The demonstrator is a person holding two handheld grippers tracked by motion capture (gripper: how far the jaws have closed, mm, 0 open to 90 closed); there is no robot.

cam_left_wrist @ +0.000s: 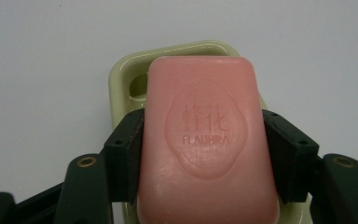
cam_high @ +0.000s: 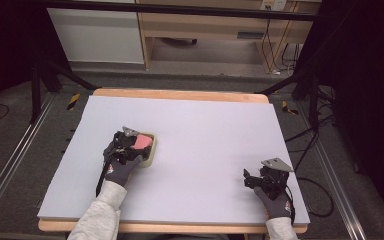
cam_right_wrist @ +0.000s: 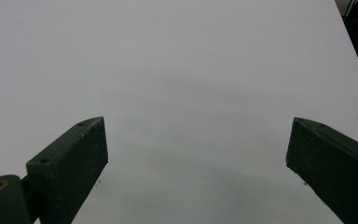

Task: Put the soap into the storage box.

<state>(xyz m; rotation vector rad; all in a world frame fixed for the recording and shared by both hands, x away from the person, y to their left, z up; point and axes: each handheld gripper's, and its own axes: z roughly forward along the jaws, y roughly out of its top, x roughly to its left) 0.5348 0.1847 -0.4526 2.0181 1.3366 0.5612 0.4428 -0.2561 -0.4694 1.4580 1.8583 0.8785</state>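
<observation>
grey sleeves (cam_high: 101, 214), seemingly dark grey gloves (cam_high: 121, 170), black grippers with brass screws (cam_left_wrist: 87, 162).

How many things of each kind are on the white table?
Pink soap bar: 1
Pale green soap dish: 1
Hand-held grippers: 2, the left gripper and the right gripper
Total: 4

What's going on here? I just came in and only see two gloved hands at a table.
A person holds a tool in each hand. The left tool is clamped on a pink soap bar over a pale green soap dish. The right tool is open over the bare white table, holding nothing.
</observation>
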